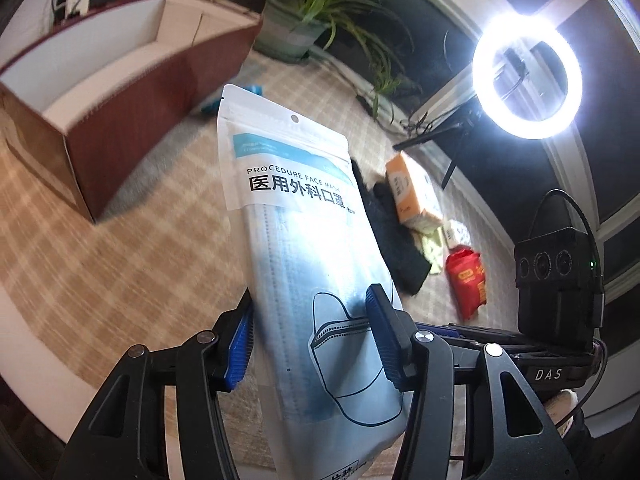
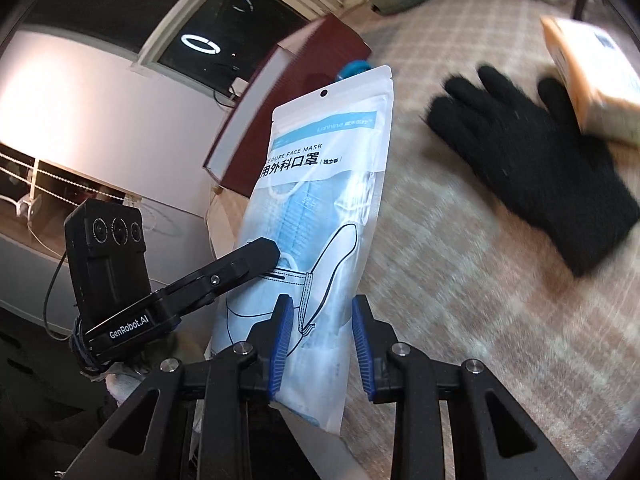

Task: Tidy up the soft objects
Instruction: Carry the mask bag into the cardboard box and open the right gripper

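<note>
Face mask pouch [image 1: 304, 248] sits between the jaws of both grippers, held up off the checked cloth of the table [image 1: 100, 280]. Left gripper [image 1: 310, 340]: jaws pinching the pouch near its lower end, one blue pad on the printed face, the other behind its edge; the film bows where they press. Right gripper [image 2: 320, 344]: jaws set either side of the same lower end; the near pad touches the film, the far pad shows a sliver of gap, so I cannot tell whether this one is truly clamped. The pouch looks light, by my reckoning: thin glossy plastic over a flat stack of blue masks, soft and bendable, not fragile, but slick, and likely to slide or fold if held by a corner alone. Best hold, I judge, is across the filled lower body where the stack gives the pads something to bite, not the empty sealed header. Long axis runs straight out from the jaws; the hang-hole top points away from them, leaning left of the jaw line in the left wrist view and toward the open red box [image 1: 120, 92], which stands ahead and left of the left jaws. Black glove [image 2: 532, 168] and orange tissue pack [image 2: 592, 80] lie on the cloth ahead and right of the right jaws, well apart from the pouch.
</note>
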Demonstrator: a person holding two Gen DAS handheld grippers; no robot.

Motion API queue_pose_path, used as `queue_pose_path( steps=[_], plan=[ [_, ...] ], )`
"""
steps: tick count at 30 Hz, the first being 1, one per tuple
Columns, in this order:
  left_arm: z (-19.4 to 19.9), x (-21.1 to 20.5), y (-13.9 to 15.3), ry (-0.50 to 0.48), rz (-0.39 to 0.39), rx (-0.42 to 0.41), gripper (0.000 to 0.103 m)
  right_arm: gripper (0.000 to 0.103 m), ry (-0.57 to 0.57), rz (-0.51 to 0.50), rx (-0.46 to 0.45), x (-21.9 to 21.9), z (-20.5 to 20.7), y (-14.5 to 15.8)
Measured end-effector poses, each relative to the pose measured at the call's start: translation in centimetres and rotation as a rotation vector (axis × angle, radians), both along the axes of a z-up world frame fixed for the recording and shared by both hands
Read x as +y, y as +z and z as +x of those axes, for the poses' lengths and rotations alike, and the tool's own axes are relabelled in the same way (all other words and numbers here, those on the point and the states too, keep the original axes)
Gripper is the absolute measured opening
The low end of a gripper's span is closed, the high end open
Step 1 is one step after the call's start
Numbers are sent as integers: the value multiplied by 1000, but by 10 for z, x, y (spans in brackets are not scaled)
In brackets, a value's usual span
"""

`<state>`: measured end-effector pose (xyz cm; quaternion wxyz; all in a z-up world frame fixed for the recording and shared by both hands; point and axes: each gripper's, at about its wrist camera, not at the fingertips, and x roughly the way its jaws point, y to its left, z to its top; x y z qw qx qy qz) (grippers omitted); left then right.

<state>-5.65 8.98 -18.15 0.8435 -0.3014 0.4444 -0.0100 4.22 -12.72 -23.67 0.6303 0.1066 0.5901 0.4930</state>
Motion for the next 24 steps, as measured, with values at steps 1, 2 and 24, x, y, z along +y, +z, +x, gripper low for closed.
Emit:
queue_pose_path(
  steps=[1, 2, 24],
  plan=[
    [0, 3, 4, 1, 3, -8, 52, 27, 0, 3, -9, 3, 0, 5],
    [0, 8, 9, 2, 9, -20, 52, 27, 0, 6, -21, 8, 1, 12],
    [43, 152, 61, 36, 86, -133, 52, 27, 12, 1, -184, 174, 43, 80]
  ],
)
